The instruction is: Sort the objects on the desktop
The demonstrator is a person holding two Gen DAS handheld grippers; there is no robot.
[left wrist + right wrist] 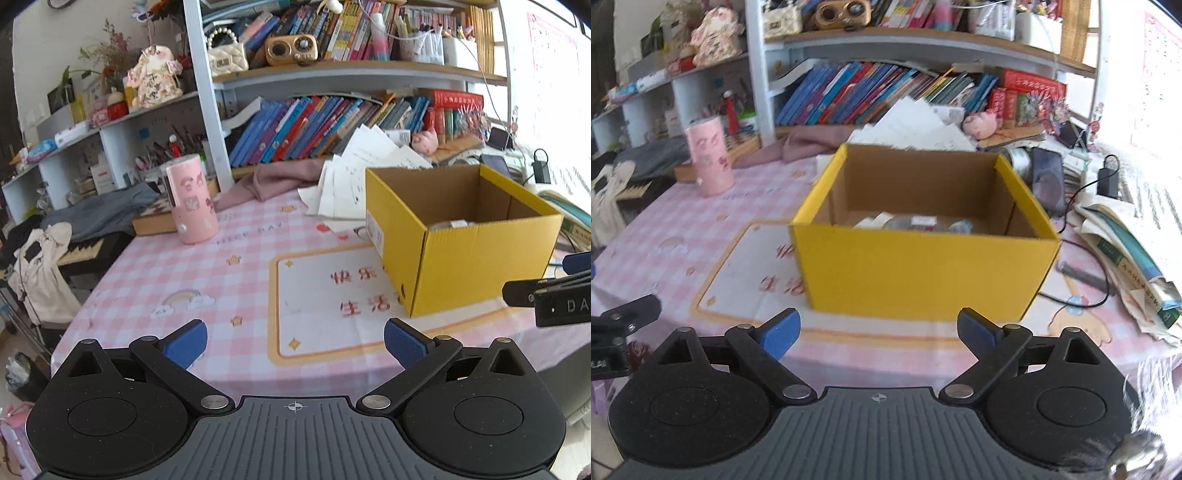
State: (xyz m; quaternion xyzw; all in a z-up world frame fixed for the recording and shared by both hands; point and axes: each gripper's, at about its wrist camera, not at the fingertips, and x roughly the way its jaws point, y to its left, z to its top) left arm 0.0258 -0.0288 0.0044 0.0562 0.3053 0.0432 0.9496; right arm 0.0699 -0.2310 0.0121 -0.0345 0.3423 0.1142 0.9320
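A yellow cardboard box (476, 258) stands open on the pink checked tablecloth (177, 280); it also shows in the right wrist view (923, 273), with several small items lying on its floor (912, 223). My left gripper (295, 343) is open and empty, held above the table's near edge, left of the box. My right gripper (877, 334) is open and empty, just in front of the box's near wall. A pink cylindrical container (192, 199) stands upright at the far left of the table (709, 158).
Loose white papers (354, 184) and a pink cloth (273, 181) lie behind the box. A phone (1049, 177), a charger with cable (1108, 181) and stacked books (1134, 258) lie right of the box. Bookshelves (332, 125) line the back.
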